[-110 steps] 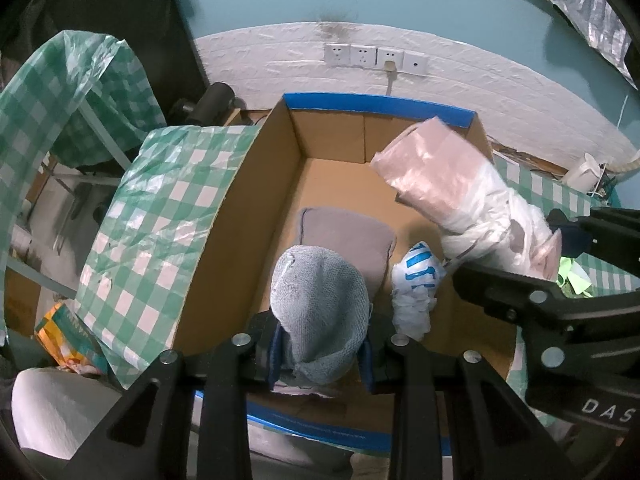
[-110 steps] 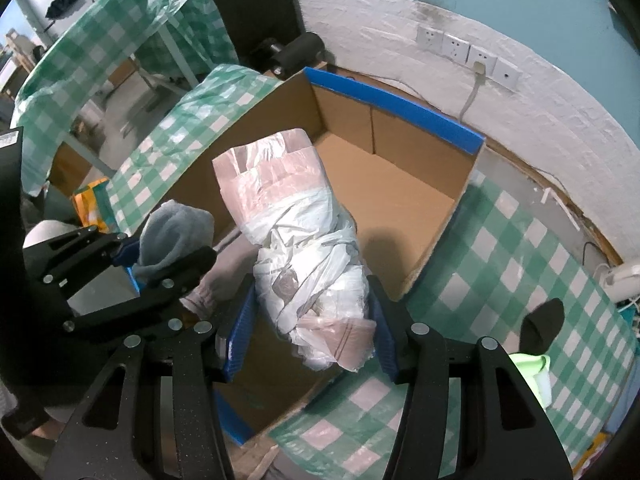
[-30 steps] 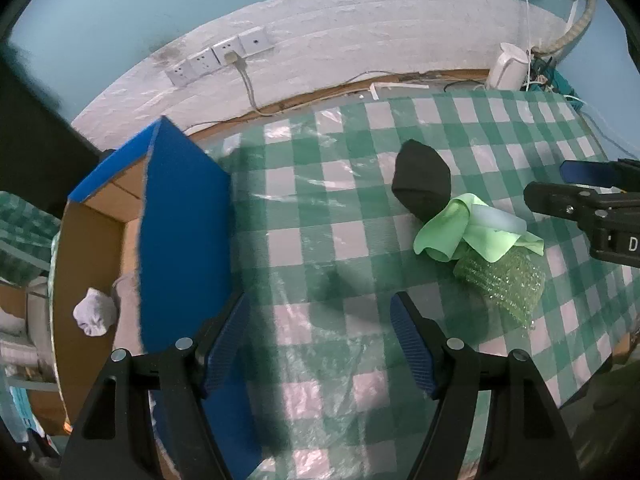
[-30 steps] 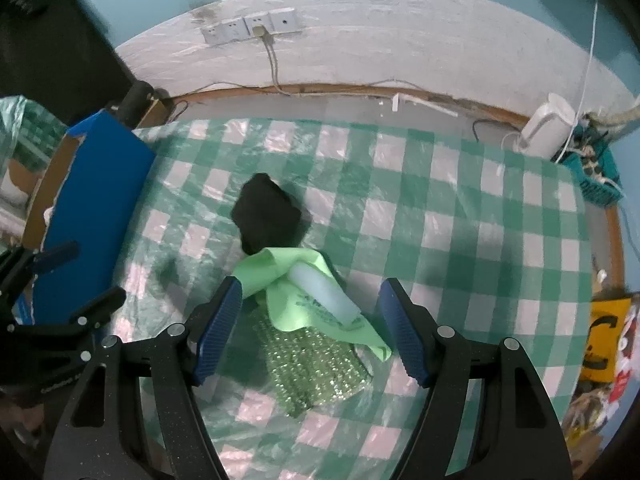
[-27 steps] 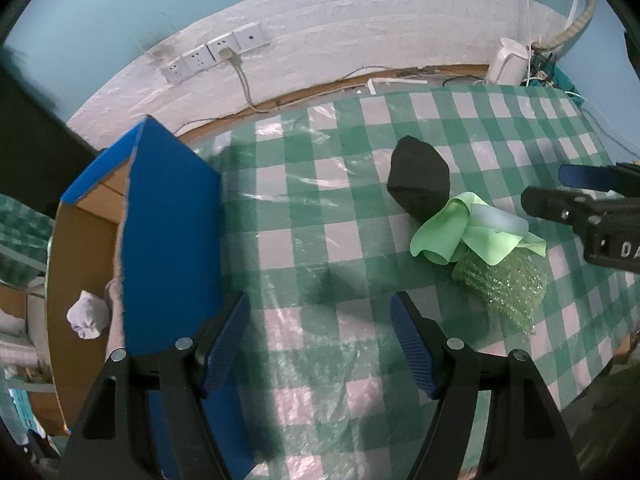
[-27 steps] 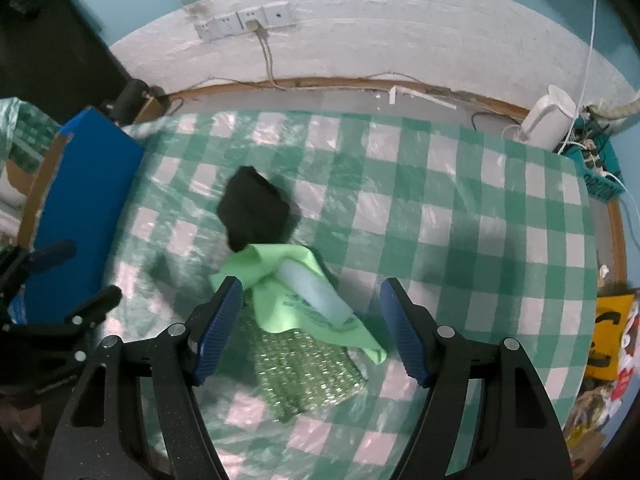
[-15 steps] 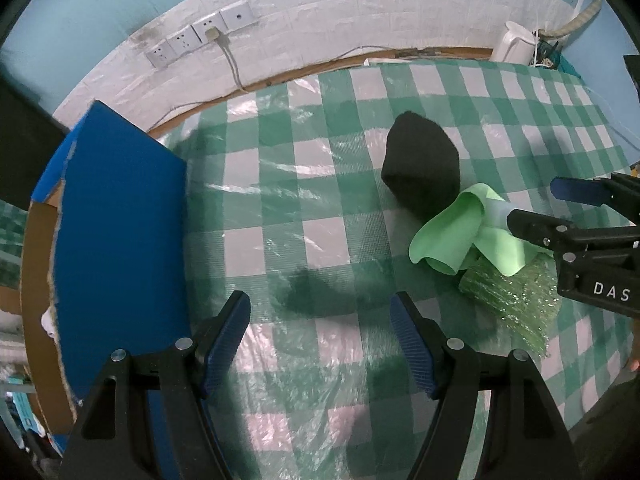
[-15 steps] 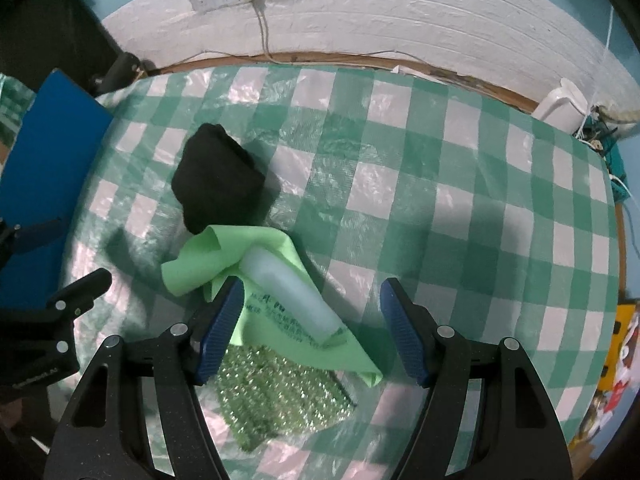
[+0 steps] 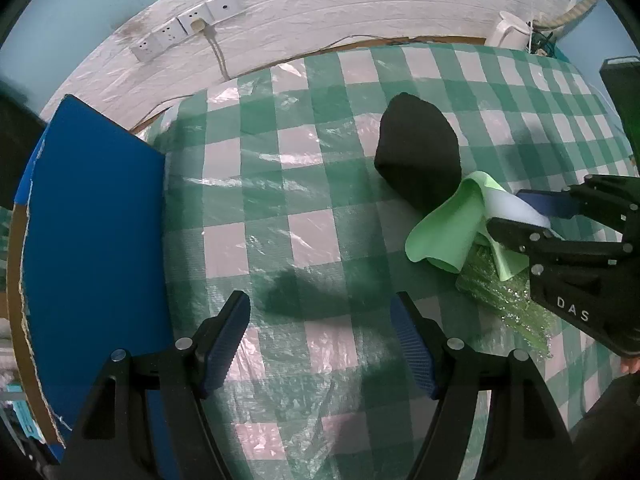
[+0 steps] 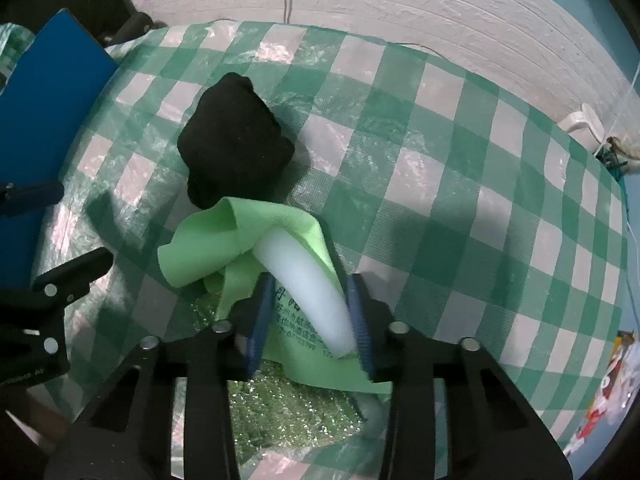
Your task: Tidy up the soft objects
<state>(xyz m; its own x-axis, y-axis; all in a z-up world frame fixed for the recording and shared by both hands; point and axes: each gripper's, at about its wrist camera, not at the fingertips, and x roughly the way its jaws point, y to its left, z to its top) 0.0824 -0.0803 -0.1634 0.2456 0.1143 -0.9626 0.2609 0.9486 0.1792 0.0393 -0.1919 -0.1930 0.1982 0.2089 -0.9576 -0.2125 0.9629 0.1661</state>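
Note:
On the green checked tablecloth [image 10: 440, 152] lie a black soft lump [image 10: 236, 144], a light green cloth [image 10: 224, 240] with a white foam roll [image 10: 304, 284] on it, and green bubble wrap [image 10: 288, 404] underneath. My right gripper [image 10: 310, 312] has its blue pads closed against both sides of the foam roll and the cloth under it. In the left wrist view the black lump [image 9: 420, 160], the green cloth [image 9: 444, 232] and the right gripper [image 9: 532, 216] show at right. My left gripper [image 9: 320, 332] is open and empty above bare tablecloth.
The blue-edged cardboard box [image 9: 88, 240] stands at the table's left end, also in the right wrist view [image 10: 44, 92]. Wall sockets [image 9: 188, 28] with a cable sit on the white brick wall behind. A white kettle [image 9: 508, 28] is at the far right.
Both grippers have moved from the box to the table and lowered. The right gripper has closed from wide open onto the foam roll and green cloth. The left gripper stays open.

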